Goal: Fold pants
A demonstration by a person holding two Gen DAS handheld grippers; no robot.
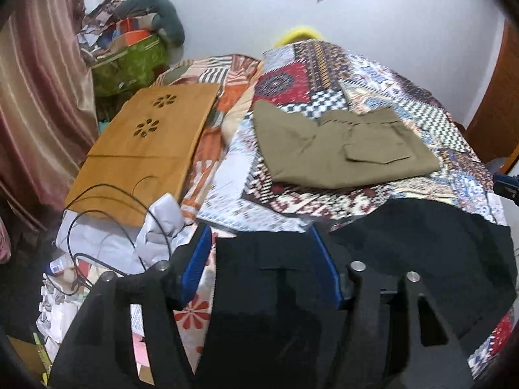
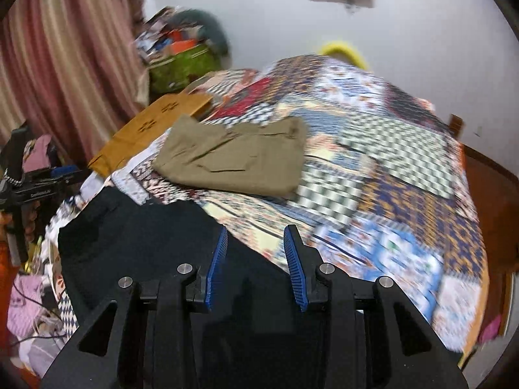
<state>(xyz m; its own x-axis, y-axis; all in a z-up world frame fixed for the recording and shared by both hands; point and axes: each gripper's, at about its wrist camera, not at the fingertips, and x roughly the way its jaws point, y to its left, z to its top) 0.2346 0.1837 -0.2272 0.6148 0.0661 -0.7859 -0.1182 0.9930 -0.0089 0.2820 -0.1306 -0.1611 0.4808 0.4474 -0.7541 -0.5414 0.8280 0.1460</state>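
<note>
Black pants [image 1: 421, 246] lie on the near edge of the patterned bed cover [image 1: 405, 90]; they also show in the right wrist view [image 2: 139, 236]. My left gripper [image 1: 259, 236] is open over their left part, with black cloth between its blue pads [image 1: 198, 259]. My right gripper [image 2: 256, 240] is open over their right edge, with cloth between its pads [image 2: 217, 269]. Folded olive pants [image 1: 340, 149] lie farther back on the bed and show in the right wrist view [image 2: 236, 159]. The left gripper's body shows at the left of the right wrist view [image 2: 39, 184].
A tan wooden board [image 1: 146, 149] lies on the bed's left side with a black cable [image 1: 107, 227] and white papers [image 1: 155, 227] near it. A green bag of clutter [image 1: 129, 61] and a curtain [image 1: 35, 90] stand at the far left. A white wall is behind.
</note>
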